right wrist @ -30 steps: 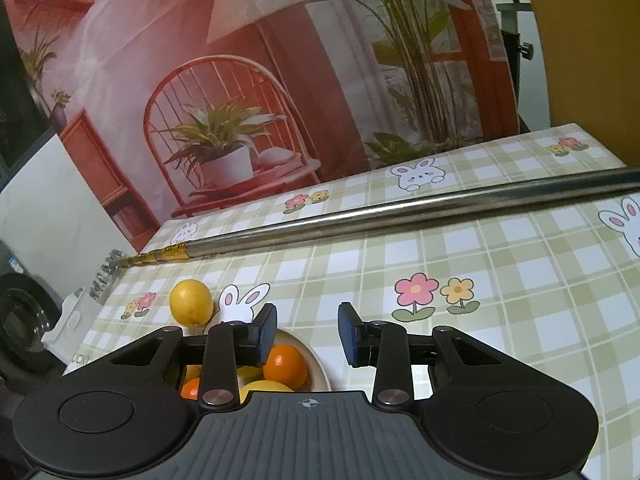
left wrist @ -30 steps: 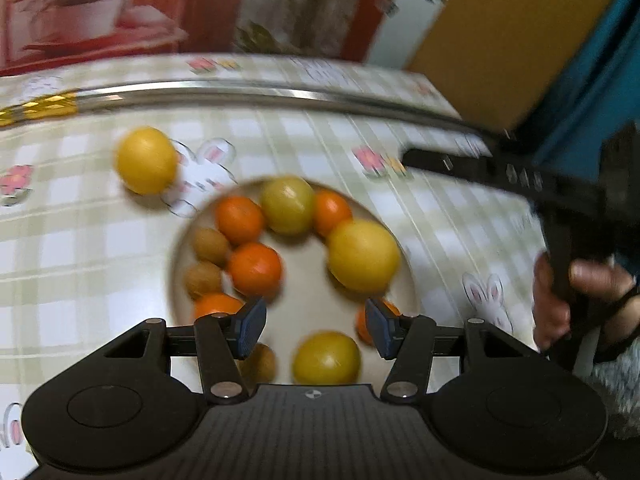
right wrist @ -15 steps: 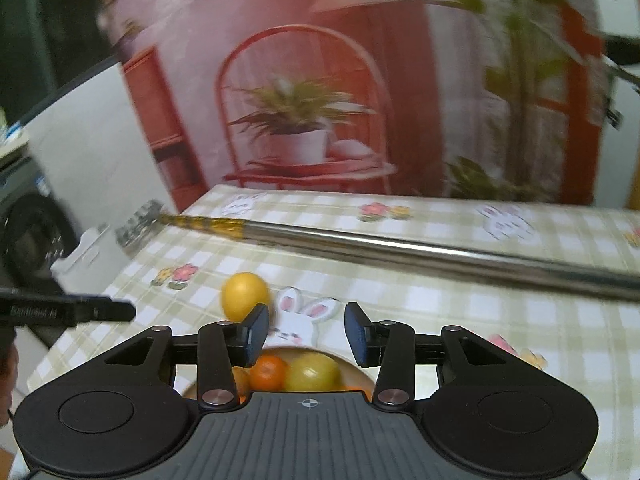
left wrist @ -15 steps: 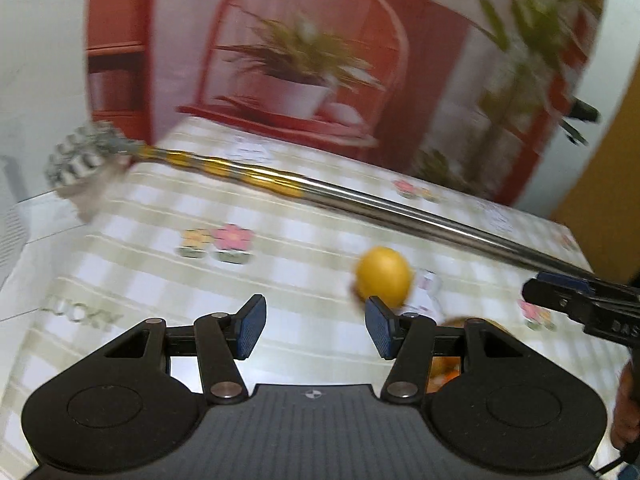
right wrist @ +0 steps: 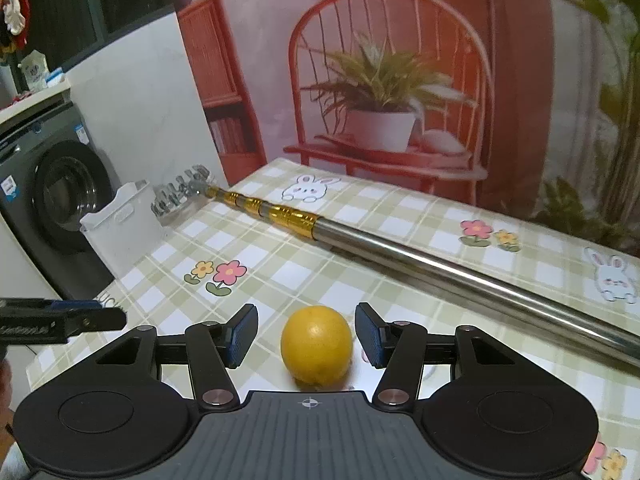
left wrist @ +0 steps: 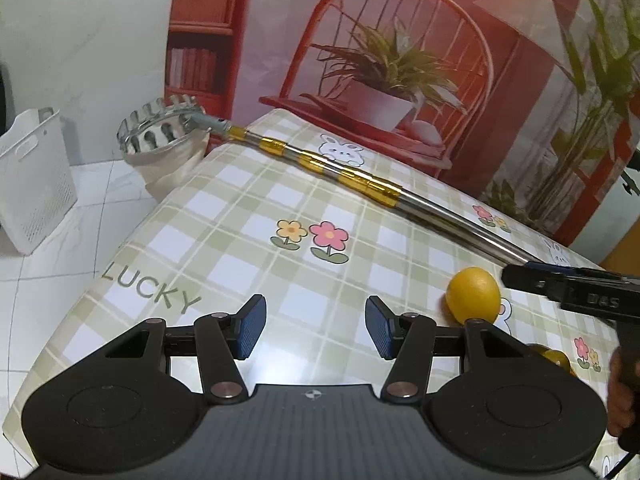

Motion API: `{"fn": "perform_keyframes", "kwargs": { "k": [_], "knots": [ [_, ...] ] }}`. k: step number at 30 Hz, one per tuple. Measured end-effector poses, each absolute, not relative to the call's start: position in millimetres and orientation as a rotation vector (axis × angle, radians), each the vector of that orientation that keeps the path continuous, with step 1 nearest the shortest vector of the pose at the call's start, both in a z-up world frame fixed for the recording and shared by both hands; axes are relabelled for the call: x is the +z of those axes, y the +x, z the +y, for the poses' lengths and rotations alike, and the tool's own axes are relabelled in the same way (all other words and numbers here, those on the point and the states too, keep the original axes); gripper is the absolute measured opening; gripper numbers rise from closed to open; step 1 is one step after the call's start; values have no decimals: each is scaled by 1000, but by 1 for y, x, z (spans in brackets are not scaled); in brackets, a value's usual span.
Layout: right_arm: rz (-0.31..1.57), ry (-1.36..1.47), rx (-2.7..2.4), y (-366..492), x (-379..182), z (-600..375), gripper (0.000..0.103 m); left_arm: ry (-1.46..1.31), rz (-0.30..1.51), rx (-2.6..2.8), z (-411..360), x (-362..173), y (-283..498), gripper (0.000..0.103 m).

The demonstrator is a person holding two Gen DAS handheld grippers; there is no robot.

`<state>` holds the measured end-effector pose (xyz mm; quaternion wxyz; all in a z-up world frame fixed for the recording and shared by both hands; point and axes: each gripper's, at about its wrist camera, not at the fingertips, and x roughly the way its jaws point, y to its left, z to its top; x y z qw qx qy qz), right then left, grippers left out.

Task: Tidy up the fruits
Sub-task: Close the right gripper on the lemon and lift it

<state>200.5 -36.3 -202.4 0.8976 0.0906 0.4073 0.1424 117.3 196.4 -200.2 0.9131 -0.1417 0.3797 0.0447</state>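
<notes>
Fruit: round yellow-orange citrus fruit (right wrist: pixel 316 347) alone on the green-checked tablecloth (right wrist: pixel 304 268); just short of the telescopic steel pole (right wrist: pixel 440 268)
Right gripper (right wrist: pixel 306 334): fruit dead ahead at 12 o'clock, between the blue pads; jaws have just been opening, part-spread, pads clear of the peel
Left gripper (left wrist: pixel 316 326): part-open, empty; fruit at 2 o'clock
Nearer hand: right; judged ready to close
</notes>
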Motion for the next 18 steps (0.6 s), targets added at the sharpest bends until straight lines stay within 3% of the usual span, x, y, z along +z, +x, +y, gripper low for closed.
{"fn": "perform_keyframes", "kwargs": {
  "k": [18],
  "knots": [
    [1049,99,268,244,-253,-10,51,-286,861,18,185,-220,122,58]
  ]
}}
